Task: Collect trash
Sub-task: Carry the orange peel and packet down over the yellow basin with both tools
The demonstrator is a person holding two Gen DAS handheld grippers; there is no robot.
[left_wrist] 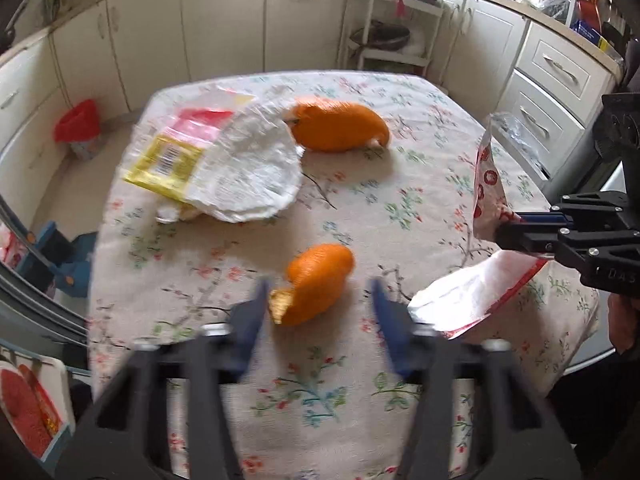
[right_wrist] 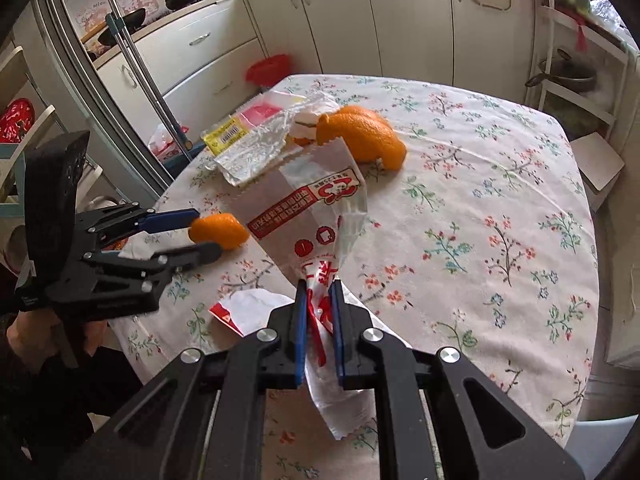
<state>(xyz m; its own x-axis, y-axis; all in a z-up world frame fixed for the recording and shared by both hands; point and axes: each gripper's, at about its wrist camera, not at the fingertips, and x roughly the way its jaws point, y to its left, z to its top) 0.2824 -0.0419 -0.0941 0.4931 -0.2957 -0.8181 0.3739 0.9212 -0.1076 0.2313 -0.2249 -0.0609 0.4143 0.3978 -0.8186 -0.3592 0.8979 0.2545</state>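
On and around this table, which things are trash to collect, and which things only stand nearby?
Trash to collect:
- red-and-white plastic wrapper, held by the right gripper
- near orange peel, ahead of the left gripper
- far orange peel
- yellow-and-white foil packet
- small torn white wrapper piece

Only nearby:
- floral tablecloth
- white cabinets
- white shelf rack

Glossy plastic wrapper (right_wrist: 316, 216), seemingly cloth tablecloth (right_wrist: 480, 200)

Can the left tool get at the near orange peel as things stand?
Probably yes. The left tool is open, its fingers either side of the near orange peel with nothing between; the right tool is off to the side, holding a wrapper.
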